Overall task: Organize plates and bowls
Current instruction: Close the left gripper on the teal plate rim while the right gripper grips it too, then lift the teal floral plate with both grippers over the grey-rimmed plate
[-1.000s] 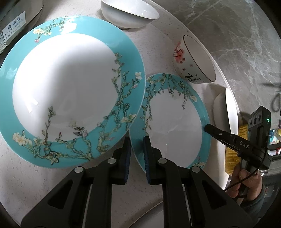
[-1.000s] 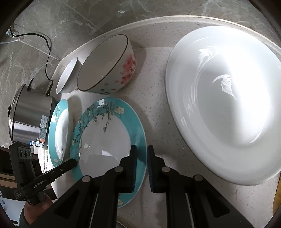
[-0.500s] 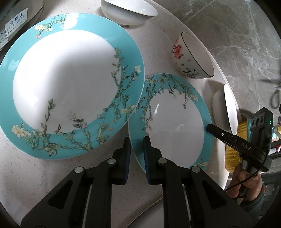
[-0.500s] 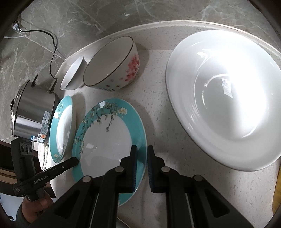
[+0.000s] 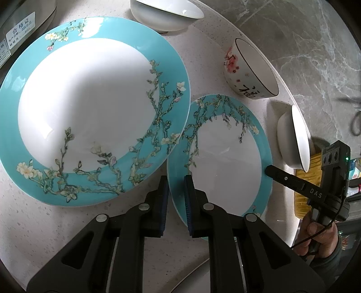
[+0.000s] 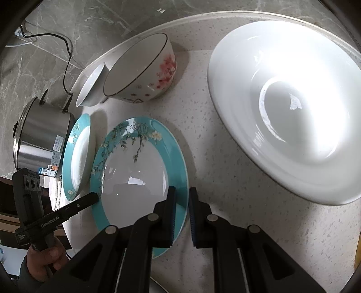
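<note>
A small teal plate with blossom branches point(image 5: 225, 162) point(image 6: 135, 171) is held at two opposite rims. My left gripper point(image 5: 176, 182) is shut on its left rim, and my right gripper point(image 6: 182, 193) is shut on its right rim. Each gripper shows in the other's view: the right one point(image 5: 268, 169), the left one point(image 6: 96, 196). A larger matching teal plate point(image 5: 85, 108) point(image 6: 77, 155) lies just left, its rim over the small plate's edge. Behind stand a floral bowl point(image 5: 239, 67) point(image 6: 158, 74) and a small white bowl point(image 5: 164, 18) point(image 6: 90, 90). A big white deep dish point(image 6: 288, 108) point(image 5: 291, 139) sits right.
A steel pot point(image 6: 42, 139) with a black cord point(image 6: 65, 56) stands at the pale speckled table's point(image 6: 203, 139) left edge. Something yellow point(image 5: 306, 180) lies past the white dish. A person's hands point(image 5: 320, 230) point(image 6: 45, 259) grip both handles. Grey marble floor lies beyond the table's curved rim.
The small plate stays in both grips. In the right wrist view the bowls and the white dish have shifted a little rightward and look larger. The left wrist view barely differs.
</note>
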A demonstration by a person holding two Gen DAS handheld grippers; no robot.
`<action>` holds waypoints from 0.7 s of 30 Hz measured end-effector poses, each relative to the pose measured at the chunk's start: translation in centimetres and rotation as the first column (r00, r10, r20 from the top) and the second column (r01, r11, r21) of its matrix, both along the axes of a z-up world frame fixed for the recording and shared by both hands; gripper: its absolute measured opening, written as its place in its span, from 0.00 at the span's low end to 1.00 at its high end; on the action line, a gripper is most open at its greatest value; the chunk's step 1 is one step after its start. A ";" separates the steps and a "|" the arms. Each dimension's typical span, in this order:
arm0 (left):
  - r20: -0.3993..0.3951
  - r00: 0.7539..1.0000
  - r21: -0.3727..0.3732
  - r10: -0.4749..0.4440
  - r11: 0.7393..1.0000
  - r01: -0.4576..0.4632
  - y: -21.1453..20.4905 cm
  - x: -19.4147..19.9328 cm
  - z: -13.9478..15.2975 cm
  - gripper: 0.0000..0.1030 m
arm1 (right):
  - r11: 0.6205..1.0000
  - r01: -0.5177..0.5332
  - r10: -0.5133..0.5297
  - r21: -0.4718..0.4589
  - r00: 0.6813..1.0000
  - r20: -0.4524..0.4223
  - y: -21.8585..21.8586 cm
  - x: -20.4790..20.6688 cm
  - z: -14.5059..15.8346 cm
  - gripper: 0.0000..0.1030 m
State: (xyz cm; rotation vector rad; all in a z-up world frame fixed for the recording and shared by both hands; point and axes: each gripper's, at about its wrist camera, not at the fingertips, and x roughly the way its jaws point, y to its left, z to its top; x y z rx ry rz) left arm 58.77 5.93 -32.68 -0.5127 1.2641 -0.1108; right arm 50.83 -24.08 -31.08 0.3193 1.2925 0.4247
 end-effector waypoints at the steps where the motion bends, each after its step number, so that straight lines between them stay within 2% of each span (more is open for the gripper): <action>1: -0.001 1.000 -0.002 0.001 1.000 -0.001 0.1 0.0 0.0 0.11 | 1.000 -0.005 0.005 0.000 1.000 0.001 0.0 0.1 0.0 0.14; 5: -0.006 1.000 -0.019 0.006 1.000 -0.006 0.3 0.0 -0.1 0.12 | 0.997 0.000 0.001 0.073 1.000 -0.018 -0.6 0.4 -0.3 0.20; 7: -0.010 1.000 -0.026 0.009 1.000 -0.010 0.5 0.0 -0.2 0.12 | 0.992 0.009 -0.005 0.123 1.000 -0.028 -1.0 0.7 -0.5 0.29; 8: -0.010 1.000 -0.028 0.009 1.000 -0.010 0.6 0.1 -0.2 0.12 | 0.988 0.016 -0.011 0.152 0.999 -0.031 -1.2 0.9 -0.6 0.29; 12: -0.013 0.999 -0.058 0.029 0.998 -0.030 1.2 0.1 -0.4 0.12 | 0.986 0.042 -0.039 0.162 0.999 -0.025 -1.5 1.6 -0.5 0.31; 18: -0.004 1.000 -0.035 0.014 0.999 -0.014 1.4 0.8 -0.2 0.12 | 0.985 0.013 -0.005 0.174 0.999 -0.049 -0.7 2.9 -0.6 0.30; 20: -0.001 1.000 -0.017 0.001 1.000 -0.001 1.2 1.0 -0.1 0.12 | 0.991 -0.018 0.024 0.132 0.999 -0.046 -0.1 3.0 -0.3 0.26; 21: 0.001 1.000 -0.003 -0.005 1.000 0.005 1.2 1.2 0.0 0.12 | 0.995 -0.041 0.044 0.090 0.998 -0.033 0.3 2.9 -0.2 0.18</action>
